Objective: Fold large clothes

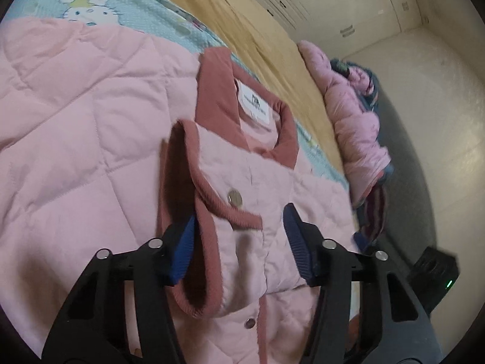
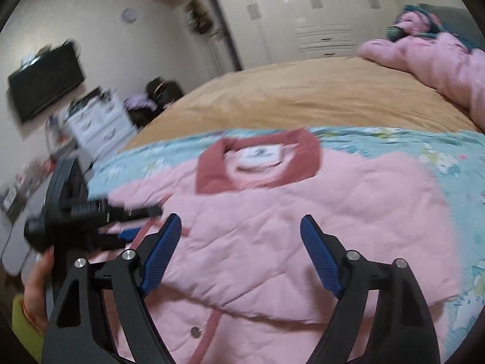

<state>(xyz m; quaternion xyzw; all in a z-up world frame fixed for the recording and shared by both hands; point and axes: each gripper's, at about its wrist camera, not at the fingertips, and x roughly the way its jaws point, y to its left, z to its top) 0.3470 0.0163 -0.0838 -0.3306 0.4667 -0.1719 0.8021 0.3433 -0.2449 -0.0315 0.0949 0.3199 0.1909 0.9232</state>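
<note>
Pink quilted jacket (image 1: 91, 127) lies flat on the blue bed sheet (image 1: 145, 9), collar (image 1: 218, 91) at the far side. Left gripper (image 1: 239, 230) half open, straddling the cuffed sleeve end (image 1: 218, 200); pads not visibly pinching it. Right gripper (image 2: 241, 236) wide open, empty, above the jacket body. Advice: bite both cuff layers behind the trim, near the snap (image 1: 235, 197), before lifting.

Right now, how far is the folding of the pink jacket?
Done: the pink jacket lies spread on the bed, one front panel folded across. In hand: the left hand-held gripper straddles the cuffed flap; the right hand-held gripper hovers open. Left: the remaining folds; another pink coat waits.
</note>
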